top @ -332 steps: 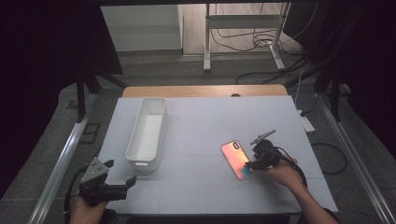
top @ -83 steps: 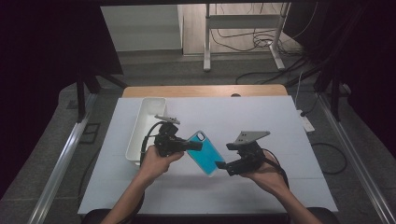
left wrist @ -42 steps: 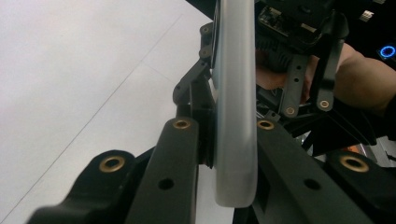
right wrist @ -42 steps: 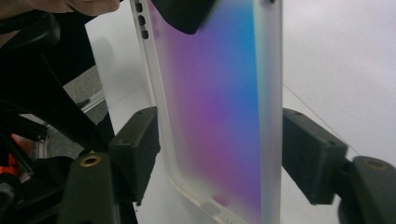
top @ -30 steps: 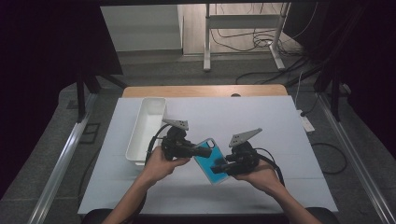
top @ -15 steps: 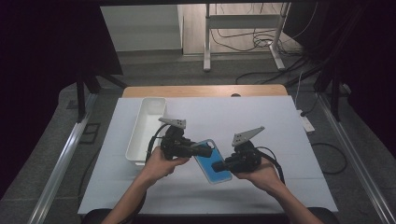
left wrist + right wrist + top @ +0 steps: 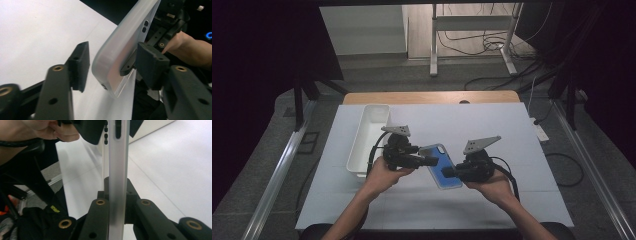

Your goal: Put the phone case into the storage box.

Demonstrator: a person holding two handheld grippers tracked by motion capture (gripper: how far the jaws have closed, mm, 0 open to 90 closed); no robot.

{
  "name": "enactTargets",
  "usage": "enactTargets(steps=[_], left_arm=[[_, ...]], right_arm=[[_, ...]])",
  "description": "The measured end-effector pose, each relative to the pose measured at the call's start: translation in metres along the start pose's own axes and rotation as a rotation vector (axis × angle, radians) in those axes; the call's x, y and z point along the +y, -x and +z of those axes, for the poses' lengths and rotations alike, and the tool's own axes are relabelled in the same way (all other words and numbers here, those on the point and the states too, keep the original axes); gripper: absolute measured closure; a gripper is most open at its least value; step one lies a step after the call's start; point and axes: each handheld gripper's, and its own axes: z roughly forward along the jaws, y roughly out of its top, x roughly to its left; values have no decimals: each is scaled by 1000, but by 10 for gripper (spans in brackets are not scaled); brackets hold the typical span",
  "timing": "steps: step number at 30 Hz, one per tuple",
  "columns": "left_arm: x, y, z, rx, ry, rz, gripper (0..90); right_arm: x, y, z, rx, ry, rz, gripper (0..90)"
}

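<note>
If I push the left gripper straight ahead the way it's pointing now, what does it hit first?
Most likely the phone case, whose end already sits between the left gripper's jaws, which have just been opening. Behind it sits the right gripper, clamped on the case's other end. Depth is hard to judge.

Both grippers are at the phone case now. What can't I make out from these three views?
- High view: inside of the white rectangular bin, hidden by its near wall and the left gripper.
- Left gripper view: blue face of the translucent phone case, turned away; the left-hand pad is blurred.
- Right gripper view: the right gripper pads' contact, hidden behind the case edge.
</note>
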Motion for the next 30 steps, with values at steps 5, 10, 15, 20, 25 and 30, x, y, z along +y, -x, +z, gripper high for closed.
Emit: enactTargets(steps=[5, 10, 15, 20, 25, 30], left_arm=[[0, 3, -1, 77, 17, 15, 270], [1, 4, -2, 129, 25, 18, 160], [1, 7, -1, 196, 19, 29, 76], [1, 9, 1, 239, 0, 43, 26], [1, 11, 4, 277, -28, 44, 7], [1, 12, 4, 295, -33, 41, 7]], right_arm=[[0, -1, -2, -41, 19, -17, 855], [1, -3, -4, -87, 38, -37, 855], [1, -3, -6, -127, 54, -43, 854], [0, -3, -9, -174, 70, -41, 854], [0, -3, -10, -196, 81, -43, 854], [1, -6, -10, -219, 91, -52, 854]])
